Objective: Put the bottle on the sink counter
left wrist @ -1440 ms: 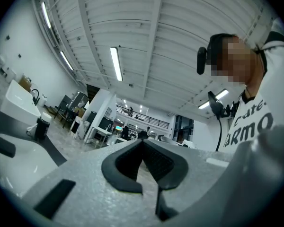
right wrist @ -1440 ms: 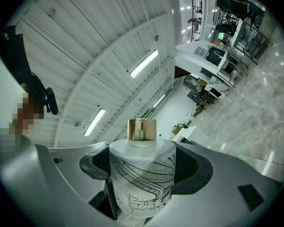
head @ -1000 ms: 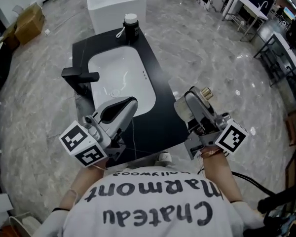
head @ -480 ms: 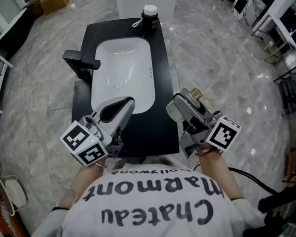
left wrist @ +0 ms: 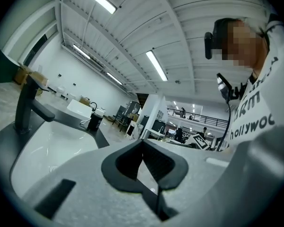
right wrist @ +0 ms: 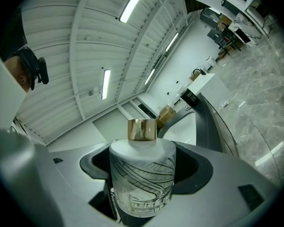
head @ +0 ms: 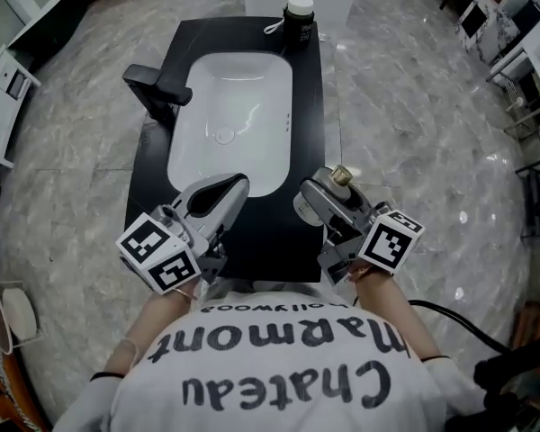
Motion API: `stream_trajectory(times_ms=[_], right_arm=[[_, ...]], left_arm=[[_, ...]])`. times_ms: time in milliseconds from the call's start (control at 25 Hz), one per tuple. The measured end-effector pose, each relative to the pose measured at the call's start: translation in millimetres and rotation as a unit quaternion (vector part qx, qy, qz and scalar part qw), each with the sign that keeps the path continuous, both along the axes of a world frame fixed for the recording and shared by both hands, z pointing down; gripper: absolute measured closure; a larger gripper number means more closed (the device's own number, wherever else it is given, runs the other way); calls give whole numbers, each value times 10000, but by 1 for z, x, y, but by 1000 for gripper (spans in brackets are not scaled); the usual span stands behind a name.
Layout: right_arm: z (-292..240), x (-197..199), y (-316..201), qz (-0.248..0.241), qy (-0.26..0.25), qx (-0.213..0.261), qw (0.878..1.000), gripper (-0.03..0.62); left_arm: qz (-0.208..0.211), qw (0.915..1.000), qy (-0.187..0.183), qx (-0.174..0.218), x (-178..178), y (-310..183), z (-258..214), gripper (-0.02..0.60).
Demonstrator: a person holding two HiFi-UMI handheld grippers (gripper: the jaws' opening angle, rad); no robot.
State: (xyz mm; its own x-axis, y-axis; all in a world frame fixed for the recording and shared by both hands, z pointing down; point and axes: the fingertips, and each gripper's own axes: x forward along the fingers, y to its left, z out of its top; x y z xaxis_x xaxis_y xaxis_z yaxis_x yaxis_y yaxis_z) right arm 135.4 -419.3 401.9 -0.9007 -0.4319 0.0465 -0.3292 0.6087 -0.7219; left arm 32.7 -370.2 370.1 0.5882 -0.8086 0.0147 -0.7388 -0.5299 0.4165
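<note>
While the right gripper (head: 322, 203) clamps the white line-patterned gold-capped bottle (right wrist: 142, 174) in its fingers near the black desk (head: 310, 97) corner, early release could drop it; left gripper (head: 229, 189) fingers meet, empty

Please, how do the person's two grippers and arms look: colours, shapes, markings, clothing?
The left gripper and the right gripper are both light grey, with broad curved jaws lined in black. Each carries a white cube with black square markers. The person wears a pale shirt with black lettering. A black cable runs beside the right arm.
</note>
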Motion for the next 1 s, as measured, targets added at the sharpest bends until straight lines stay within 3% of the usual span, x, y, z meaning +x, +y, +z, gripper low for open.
stream_trajectory(times_ms=[680,1000], right_arm=[[67,-30,2,-611,1009,-94,9930,253],[89,-37,11,-782,1687,98,9825,252]], left_arm=[[-292,9982,-126,-505,-9,-8,37,566],[-376,9974,-40,-619,-20,-1,45,566]])
